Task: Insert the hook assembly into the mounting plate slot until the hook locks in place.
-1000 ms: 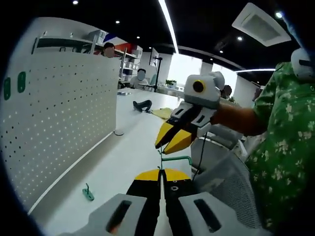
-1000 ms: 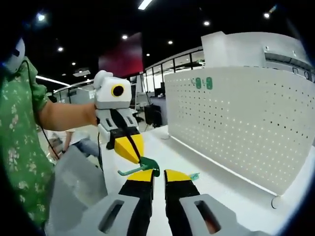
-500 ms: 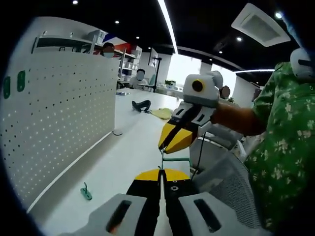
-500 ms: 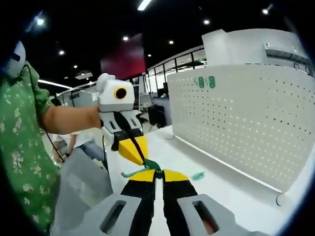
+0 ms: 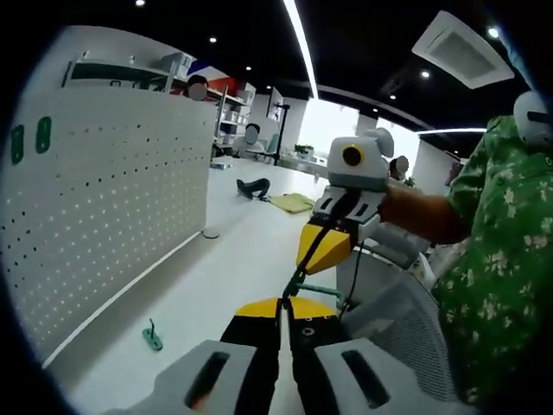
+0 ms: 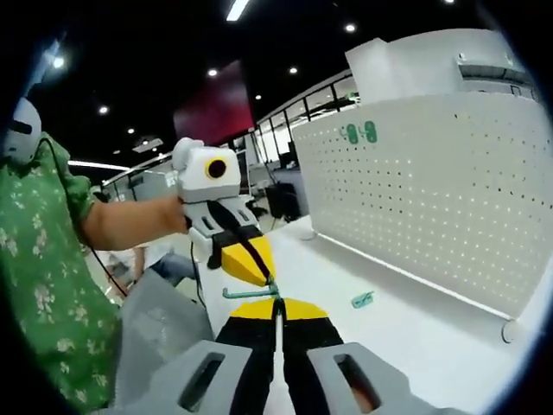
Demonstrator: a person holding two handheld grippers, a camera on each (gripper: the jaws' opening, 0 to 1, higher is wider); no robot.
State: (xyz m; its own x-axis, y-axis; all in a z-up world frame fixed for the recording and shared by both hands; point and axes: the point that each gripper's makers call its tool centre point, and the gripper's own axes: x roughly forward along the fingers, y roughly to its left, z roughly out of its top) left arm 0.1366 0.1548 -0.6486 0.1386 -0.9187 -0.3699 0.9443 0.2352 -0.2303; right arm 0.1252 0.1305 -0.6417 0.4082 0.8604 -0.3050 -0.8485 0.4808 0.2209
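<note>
Both grippers meet in mid-air over the white worktop [image 5: 233,268], sharing one thin green metal hook [image 6: 251,292]. In the right gripper view the right gripper [image 6: 277,304] has its yellow-tipped jaws pressed narrow on one end of the hook at lower centre, while the left gripper [image 6: 246,266] comes in from the left with its jaws closed on the other end. In the left gripper view the left gripper [image 5: 282,304] shows the same narrow pinch, with the right gripper [image 5: 323,251] just above it. This two-handed hold looks meant to steady or re-seat the hook before it goes to the board.

The white perforated mounting panel [image 5: 104,199] stands upright along the left of the left gripper view, well apart from the hook. A second small green hook piece [image 5: 152,335] lies on the worktop near the panel's foot. A grey mesh chair back [image 5: 406,324] sits at lower right, beside the person's green patterned sleeve [image 5: 497,233]; neither blocks the way to the panel.
</note>
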